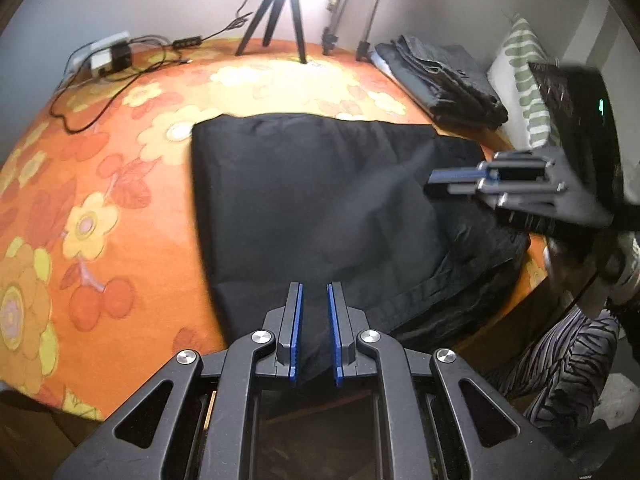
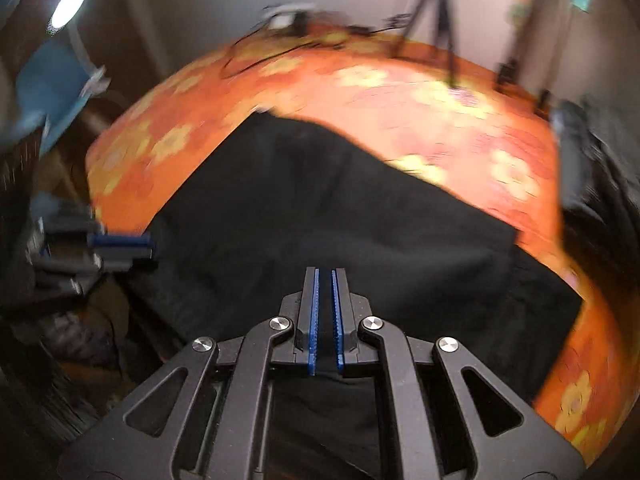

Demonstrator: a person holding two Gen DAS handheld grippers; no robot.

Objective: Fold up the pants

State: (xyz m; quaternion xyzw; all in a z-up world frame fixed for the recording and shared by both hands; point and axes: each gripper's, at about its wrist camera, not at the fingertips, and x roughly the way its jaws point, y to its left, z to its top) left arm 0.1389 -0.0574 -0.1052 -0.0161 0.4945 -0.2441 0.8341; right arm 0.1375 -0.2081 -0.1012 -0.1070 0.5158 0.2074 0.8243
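Black pants [image 1: 320, 200] lie folded into a rough rectangle on the orange flowered bed cover [image 1: 100, 200]; the waistband end is bunched at the near right corner. My left gripper [image 1: 314, 286] hovers over the pants' near edge, its blue pads a small gap apart with nothing between them. My right gripper [image 1: 430, 184] reaches in from the right above the pants. In the blurred right wrist view the right gripper [image 2: 325, 272] has its pads nearly together over the black pants [image 2: 340, 220], with dark cloth showing between their bases. The left gripper [image 2: 150, 246] shows at that view's left.
A stack of folded dark clothes [image 1: 440, 76] and a striped pillow [image 1: 520, 76] lie at the far right. Tripod legs [image 1: 280, 16], cables and a power strip [image 1: 108, 54] stand at the far edge. The bed's near edge drops off below the grippers.
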